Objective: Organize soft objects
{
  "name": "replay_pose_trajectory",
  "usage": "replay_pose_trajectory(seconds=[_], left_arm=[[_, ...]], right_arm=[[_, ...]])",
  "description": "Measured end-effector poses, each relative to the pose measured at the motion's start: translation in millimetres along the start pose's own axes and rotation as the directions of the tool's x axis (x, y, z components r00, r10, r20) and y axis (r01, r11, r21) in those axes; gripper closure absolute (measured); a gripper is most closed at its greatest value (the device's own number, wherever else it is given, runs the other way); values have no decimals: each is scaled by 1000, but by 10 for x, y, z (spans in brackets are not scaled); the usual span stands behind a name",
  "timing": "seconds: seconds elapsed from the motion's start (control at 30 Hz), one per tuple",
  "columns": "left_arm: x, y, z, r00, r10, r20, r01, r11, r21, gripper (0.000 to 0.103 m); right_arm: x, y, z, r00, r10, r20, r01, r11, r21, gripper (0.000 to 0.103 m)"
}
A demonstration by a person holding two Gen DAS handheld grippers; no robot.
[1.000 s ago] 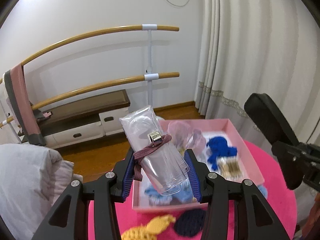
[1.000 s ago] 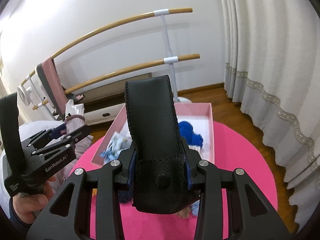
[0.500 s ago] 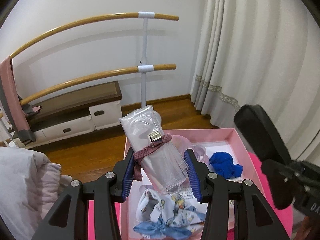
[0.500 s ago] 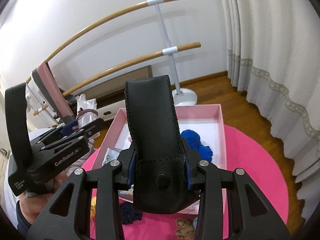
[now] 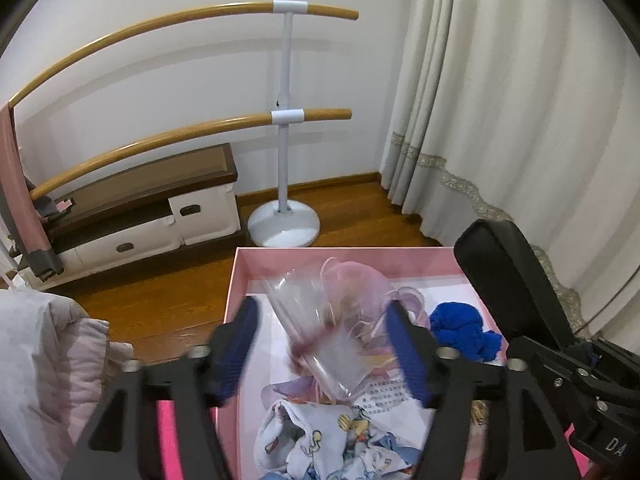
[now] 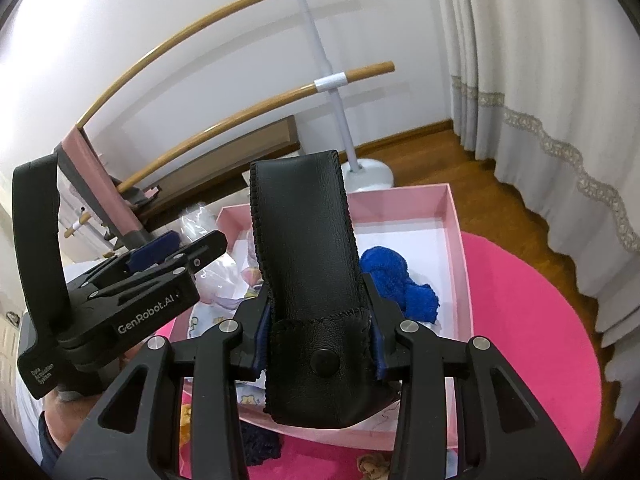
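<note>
Drop-off step: left gripper (image 5: 322, 350) w/ jaws spread, clear pouch (image 5: 320, 332) blurred mid-fall over the pink box (image 5: 400, 254); right gripper (image 6: 316, 330) clamps the black leather case (image 6: 308, 248), prob. next to lower into box & release.

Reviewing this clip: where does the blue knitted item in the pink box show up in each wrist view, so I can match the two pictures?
Left wrist view: the blue knitted item lies right of centre in the pink box, beside the left gripper's right finger.
Right wrist view: it sits just right of centre, partly hidden by the black leather case.
Shared landmark: the white barre stand base beyond the box.
</note>
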State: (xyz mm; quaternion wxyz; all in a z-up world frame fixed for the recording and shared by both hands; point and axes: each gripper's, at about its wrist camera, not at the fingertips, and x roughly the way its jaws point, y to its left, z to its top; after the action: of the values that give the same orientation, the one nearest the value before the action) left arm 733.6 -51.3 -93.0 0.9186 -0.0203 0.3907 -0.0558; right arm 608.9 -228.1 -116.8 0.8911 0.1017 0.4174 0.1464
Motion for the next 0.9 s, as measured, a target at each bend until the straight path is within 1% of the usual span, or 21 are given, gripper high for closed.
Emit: replay_pose_trajectory(seconds=[0.03, 0.07, 0.1, 0.13, 0.17, 0.2, 0.23, 0.27, 0.3, 0.33, 0.37, 0.4, 0.5, 0.6, 0.7, 0.73, 0.8, 0.9], left_arm=[[15, -10, 12, 1000, 4, 5, -4, 1000, -1, 17], [19, -14, 18, 1000, 14, 13, -14, 1000, -3, 12], [16, -9, 13, 999, 27, 20, -27, 1000, -6, 3], [4, -8, 11, 999, 41, 28, -41, 999, -9, 0], [-15, -6, 12, 998, 52, 40, -52, 999, -12, 0], [-34, -7, 13, 997, 61, 48, -61, 998, -13, 0], [-65, -26, -26, 996, 65, 54, -64, 998, -13, 0], [-113, -45, -62, 995, 70, 66, -69, 998, -13, 0], [-153, -44, -60, 994, 77, 82, -76, 997, -13, 0], [-199, -74, -117, 992, 84, 95, -83, 996, -11, 0], [-231, -83, -136, 991, 90, 104, -90, 996, -10, 0], [-275, -97, -168, 989, 96, 113, -96, 995, -8, 0], [-422, -129, -297, 984, 109, 138, -109, 994, -4, 0], [-597, -156, -517, 980, 119, 158, -121, 993, 1, 0], [-764, -221, -687, 975, 132, 180, -137, 990, 15, 0], [-852, -234, -783, 974, 133, 184, -139, 990, 19, 0], [-965, -233, -885, 975, 133, 179, -139, 990, 24, 0], [-1199, -261, -1068, 973, 126, 194, -133, 991, 22, 0]], right_arm=[[26, -11, -10, 1000, 3, -6, -3, 1000, 7, 67], [38, -16, -16, 1000, 3, -9, -3, 1000, 10, 67], [58, -26, -28, 1000, 6, -13, -5, 1000, 15, 66], [56, -23, -34, 1000, 8, -14, -8, 1000, 18, 64], [65, -39, -42, 1000, 14, -15, -13, 1000, 26, 61], [78, -56, -49, 1000, 14, -19, -14, 999, 34, 55], [89, -65, -59, 1000, 16, -21, -16, 999, 36, 48], [86, -75, -70, 1000, 21, -18, -20, 999, 41, 42], [72, -87, -82, 1000, 26, -13, -25, 999, 48, 34], [57, -89, -97, 1000, 30, -8, -30, 998, 53, 22], [52, -92, -107, 999, 32, -6, -31, 998, 55, 14], [34, -89, -128, 999, 34, -3, -34, 998, 57, 1], [-29, -88, -165, 999, 32, 6, -32, 998, 62, 0], [-163, -80, -210, 999, 5, 40, -8, 998, 68, 0], [-307, -68, -251, 998, -4, 61, 0, 997, 76, 0], [-367, -55, -276, 997, -10, 70, 5, 997, 72, 0], [-467, -34, -312, 996, -18, 84, 13, 998, 66, 0], [-646, 5, -394, 993, -37, 111, 31, 998, 55, 0]])
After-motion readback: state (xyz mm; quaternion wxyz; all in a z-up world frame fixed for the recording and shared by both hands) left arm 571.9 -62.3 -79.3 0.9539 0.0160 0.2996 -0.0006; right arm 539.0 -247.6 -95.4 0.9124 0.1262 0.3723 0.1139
